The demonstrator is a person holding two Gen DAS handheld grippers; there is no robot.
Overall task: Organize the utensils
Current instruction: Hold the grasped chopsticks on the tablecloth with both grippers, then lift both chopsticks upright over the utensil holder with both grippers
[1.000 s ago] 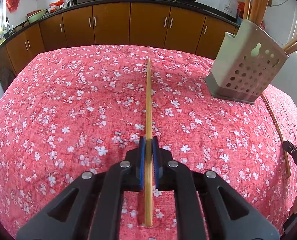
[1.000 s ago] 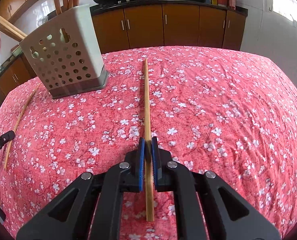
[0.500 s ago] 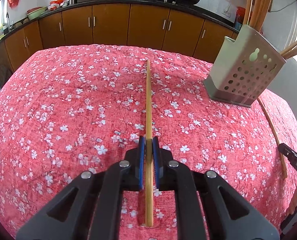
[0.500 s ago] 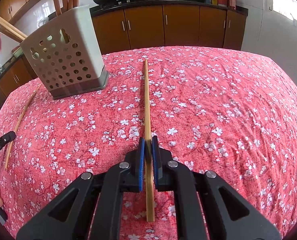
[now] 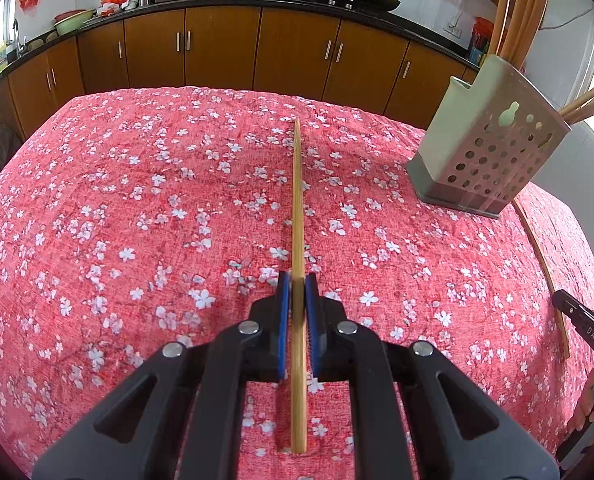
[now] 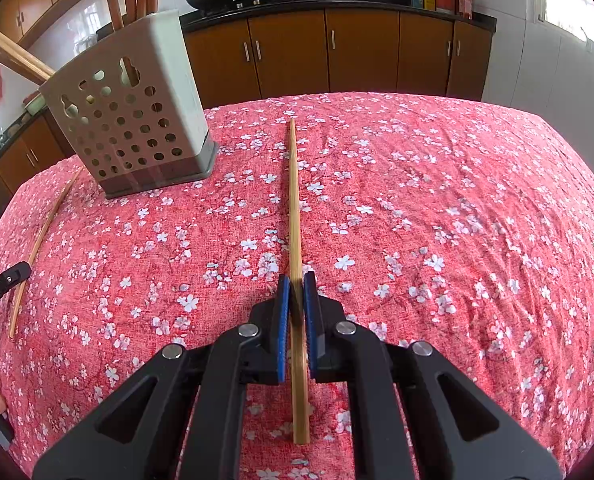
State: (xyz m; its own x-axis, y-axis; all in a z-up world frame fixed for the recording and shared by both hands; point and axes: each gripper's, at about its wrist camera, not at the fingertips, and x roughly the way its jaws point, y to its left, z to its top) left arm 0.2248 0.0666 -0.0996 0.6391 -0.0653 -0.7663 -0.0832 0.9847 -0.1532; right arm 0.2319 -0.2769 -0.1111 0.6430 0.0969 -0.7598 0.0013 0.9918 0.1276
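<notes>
Two claws are in your hands, and each is clamped on its own long, thin bamboo chopstick. Your left claw (image 5: 297,292) has its blue pads pressed together on the light bamboo chopstick (image 5: 297,200), which runs straight away from you over the desk covered in a red cloth with white blossoms (image 5: 137,200), its far tip pointing toward the brown kitchen cabinets (image 5: 217,48). Your right claw (image 6: 296,292) grips the second bamboo chopstick (image 6: 293,200) the same way, blue pads tight on the stick, its short end poking out behind the pads toward you.

The pale grey perforated plastic utensil holder (image 5: 493,160) stands upright on the desk at the far right in the left view, and at the far left in the right view (image 6: 133,120), with several wooden sticks already standing in it. One more loose bamboo chopstick (image 5: 541,268) lies flat on the cloth between your two claws, beginning just beside the holder's base and running toward you; in the right view it shows at the left edge (image 6: 41,240). Neither held chopstick touches the holder.
</notes>
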